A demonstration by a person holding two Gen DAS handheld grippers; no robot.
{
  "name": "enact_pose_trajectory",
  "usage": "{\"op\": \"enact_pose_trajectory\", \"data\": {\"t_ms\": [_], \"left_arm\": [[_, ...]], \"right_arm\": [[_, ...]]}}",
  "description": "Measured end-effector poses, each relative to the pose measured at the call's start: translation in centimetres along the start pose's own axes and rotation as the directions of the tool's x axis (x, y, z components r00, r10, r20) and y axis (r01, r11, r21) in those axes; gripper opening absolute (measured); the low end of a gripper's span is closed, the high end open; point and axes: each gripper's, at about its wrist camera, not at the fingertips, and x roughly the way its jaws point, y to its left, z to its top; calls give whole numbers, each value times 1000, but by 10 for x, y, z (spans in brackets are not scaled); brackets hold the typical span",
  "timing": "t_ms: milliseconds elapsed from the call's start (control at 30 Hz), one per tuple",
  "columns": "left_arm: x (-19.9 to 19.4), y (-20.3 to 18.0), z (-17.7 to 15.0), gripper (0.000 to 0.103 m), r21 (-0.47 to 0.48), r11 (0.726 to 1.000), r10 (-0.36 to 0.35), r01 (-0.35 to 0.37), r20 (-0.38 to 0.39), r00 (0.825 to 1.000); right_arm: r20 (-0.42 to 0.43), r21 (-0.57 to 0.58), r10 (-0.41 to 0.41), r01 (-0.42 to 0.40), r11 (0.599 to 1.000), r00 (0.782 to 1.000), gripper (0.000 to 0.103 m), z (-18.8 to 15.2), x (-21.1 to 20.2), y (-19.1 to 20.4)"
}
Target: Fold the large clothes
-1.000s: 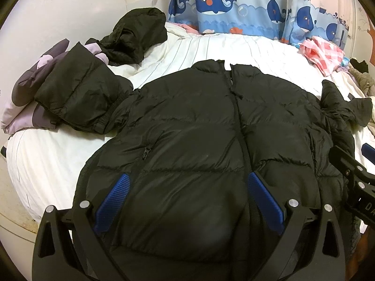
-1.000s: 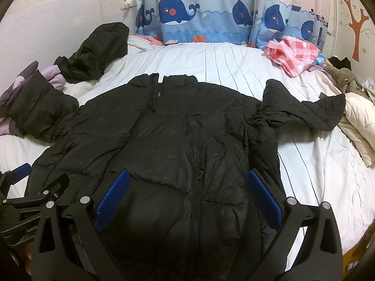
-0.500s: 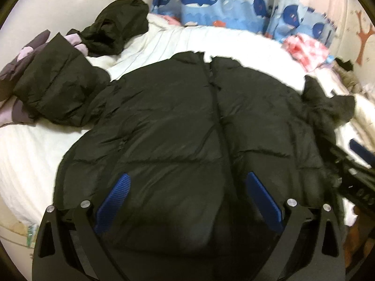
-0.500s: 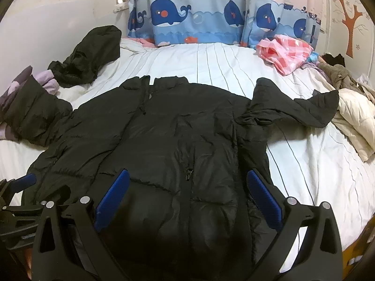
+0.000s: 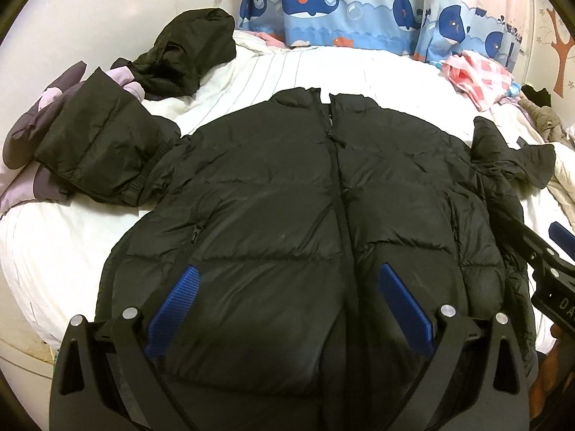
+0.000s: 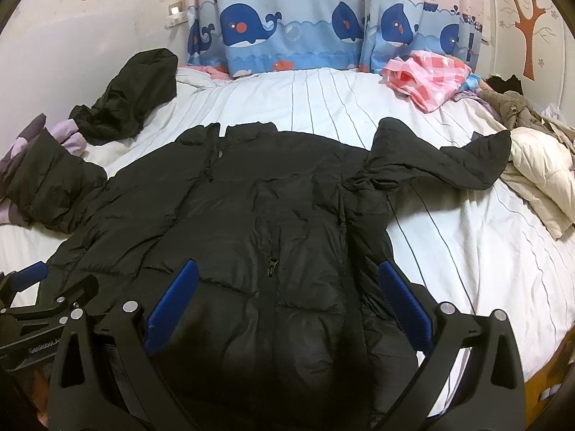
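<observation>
The black jacket (image 5: 305, 197) lies front-up and zipped on the striped bed (image 6: 341, 107), collar far, one sleeve out to each side. Above its near hem, the left gripper (image 5: 285, 301) and right gripper (image 6: 285, 300) hover with fingers spread wide, grasping nothing.

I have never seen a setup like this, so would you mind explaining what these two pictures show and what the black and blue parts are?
No robot here: a person holds a two-finger gripper in each hand, each carrying a fisheye camera looking along its fingers. One picture comes from the left gripper, the other from the right gripper; the blue parts are their finger pads. Both are open and hold nothing. They hover over a black puffer jacket spread front-up on a striped white bed. Other clothes lie around it, including a pink checked garment near the whale curtain.
</observation>
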Motion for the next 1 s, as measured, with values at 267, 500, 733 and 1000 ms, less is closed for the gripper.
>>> {"op": "enact_pose_trajectory", "data": {"t_ms": [267,500,733,1000], "left_arm": [[1,-1,1,96,4,1000,24,-24,-1,1000],[3,-1,0,96,5,1000,30,-30,-5,1000],[6,1,0,96,4,1000,27,-27,-10,1000],[7,0,-1,96,3,1000,28,-28,-8,1000]], "right_arm": [[-3,5,3,-3,1000,1000,97,-1,0,-2],[-3,5,4,-4,1000,1000,97,-1,0,-2],[-6,5,5,-5,1000,1000,97,-1,1,-2],[-7,5,5,-5,1000,1000,97,-2,2,-1]]}}
